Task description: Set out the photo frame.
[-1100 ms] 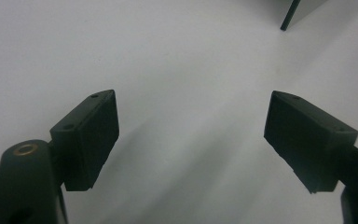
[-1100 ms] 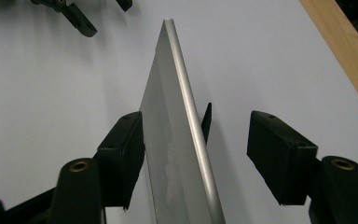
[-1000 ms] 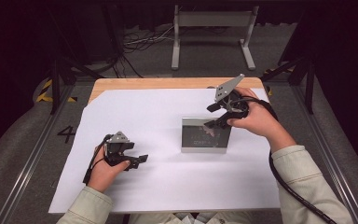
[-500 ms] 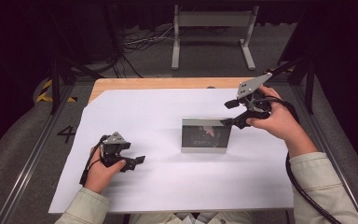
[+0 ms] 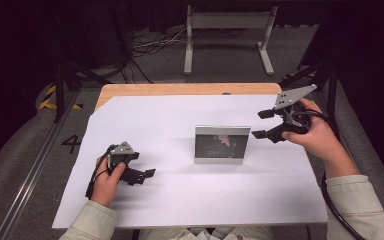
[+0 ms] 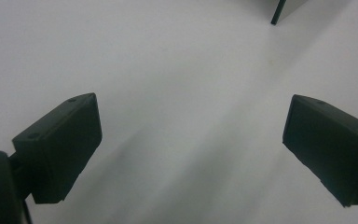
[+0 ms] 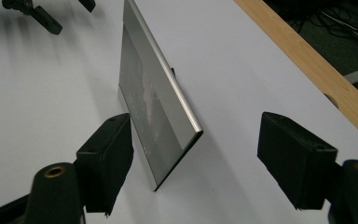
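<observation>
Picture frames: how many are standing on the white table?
1. The picture frame stands upright near the middle of the white table, between the two grippers, closer to the right one; nothing there could hide another.

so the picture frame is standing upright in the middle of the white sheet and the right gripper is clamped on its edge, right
Not quite. The picture frame does stand upright in the middle of the white sheet, but the right gripper is not clamped on it. Its jaws have just been opening and stand wide apart, clear of the frame's edge. The high view shows the gap, and the right gripper view confirms that neither pad touches the frame.
</observation>
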{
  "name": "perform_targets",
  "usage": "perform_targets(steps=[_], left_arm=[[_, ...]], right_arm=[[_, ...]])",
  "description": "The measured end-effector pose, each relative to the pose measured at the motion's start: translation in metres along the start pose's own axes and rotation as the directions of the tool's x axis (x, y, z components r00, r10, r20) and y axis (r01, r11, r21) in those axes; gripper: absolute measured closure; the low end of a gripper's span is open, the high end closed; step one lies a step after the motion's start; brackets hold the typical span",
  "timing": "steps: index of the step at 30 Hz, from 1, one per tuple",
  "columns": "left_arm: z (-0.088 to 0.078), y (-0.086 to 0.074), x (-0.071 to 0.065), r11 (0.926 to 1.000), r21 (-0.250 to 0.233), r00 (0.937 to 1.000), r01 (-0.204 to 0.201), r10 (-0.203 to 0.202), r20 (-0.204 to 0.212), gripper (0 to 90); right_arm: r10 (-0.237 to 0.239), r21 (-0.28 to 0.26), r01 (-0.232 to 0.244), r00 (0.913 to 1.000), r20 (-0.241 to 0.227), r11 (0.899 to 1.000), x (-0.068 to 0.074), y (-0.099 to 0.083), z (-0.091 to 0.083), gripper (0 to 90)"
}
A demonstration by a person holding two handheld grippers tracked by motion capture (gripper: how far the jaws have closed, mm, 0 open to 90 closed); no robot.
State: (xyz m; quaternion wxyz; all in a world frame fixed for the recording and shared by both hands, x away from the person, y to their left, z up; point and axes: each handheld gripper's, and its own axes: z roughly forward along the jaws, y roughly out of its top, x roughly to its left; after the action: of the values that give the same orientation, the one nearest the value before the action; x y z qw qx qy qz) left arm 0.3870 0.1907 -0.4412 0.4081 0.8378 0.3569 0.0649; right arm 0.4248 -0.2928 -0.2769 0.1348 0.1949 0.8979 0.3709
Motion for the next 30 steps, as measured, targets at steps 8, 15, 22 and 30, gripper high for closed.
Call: perform_targets(steps=[8, 15, 22, 30], left_arm=[[0.0, -0.001, 0.001, 0.9999, -0.007, 0.9999, 0.012, -0.012, -0.008, 5.2], [-0.001, -0.001, 0.001, 0.9999, -0.013, 0.9998, 0.006, -0.006, -0.017, 4.9], [-0.005, -0.004, 0.003, 0.9998, -0.02, 0.9996, -0.003, 0.003, -0.028, 4.9], [-0.007, -0.004, 0.002, 0.999, -0.024, 0.9986, -0.038, 0.037, -0.038, 4.6]], right_arm=[[0.036, -0.021, -0.036, 0.999, 0.027, 0.999, 0.0, -0.015, -0.007, 26.3], [0.065, -0.031, -0.064, 0.9969, 0.045, 0.997, 0.002, -0.03, -0.008, 26.0], [0.086, -0.024, -0.085, 0.9949, 0.053, 0.996, 0.008, -0.053, -0.001, 25.4], [0.136, -0.053, -0.134, 0.9896, 0.047, 0.99, 0.01, -0.08, 0.01, 24.9]])
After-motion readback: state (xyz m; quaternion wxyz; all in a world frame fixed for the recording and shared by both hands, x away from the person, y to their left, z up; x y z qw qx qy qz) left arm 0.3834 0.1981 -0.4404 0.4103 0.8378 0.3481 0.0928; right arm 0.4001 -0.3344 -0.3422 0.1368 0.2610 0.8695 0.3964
